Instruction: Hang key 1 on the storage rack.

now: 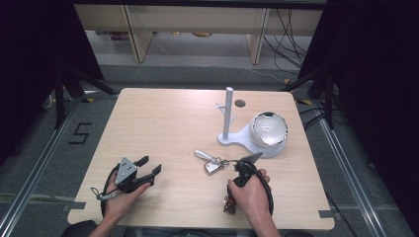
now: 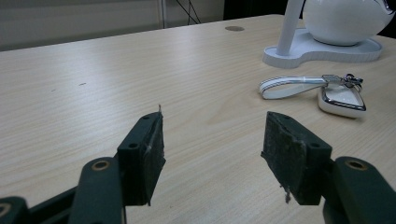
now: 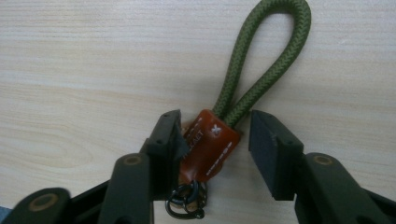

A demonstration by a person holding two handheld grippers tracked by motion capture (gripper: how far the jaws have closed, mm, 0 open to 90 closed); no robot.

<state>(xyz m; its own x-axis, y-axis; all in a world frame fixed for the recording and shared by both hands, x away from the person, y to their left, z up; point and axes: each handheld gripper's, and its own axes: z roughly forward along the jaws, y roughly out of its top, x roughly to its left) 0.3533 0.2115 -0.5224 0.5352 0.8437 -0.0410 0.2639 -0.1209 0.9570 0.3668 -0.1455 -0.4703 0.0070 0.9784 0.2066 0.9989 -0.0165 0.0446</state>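
An olive-green rope loop (image 3: 268,60) with a brown leather tag (image 3: 208,147) and dark metal rings (image 3: 187,200) lies flat on the wooden table. My right gripper (image 3: 215,126) is open around the tag: the left jaw touches it and the right jaw stands apart. From above, the person's right hand (image 1: 249,195) covers that gripper, and the tag (image 1: 228,203) peeks out beside the hand. My left gripper (image 1: 150,164) rests open and empty at the front left. Its jaws face a silver key fob (image 2: 341,98) with a white strap (image 2: 289,86).
A white stand with an upright post (image 1: 228,113) and a white dome (image 1: 269,129) sits on the right half of the table. A round cable hole (image 1: 240,103) lies behind it. The key fob (image 1: 212,167) lies just left of the right hand.
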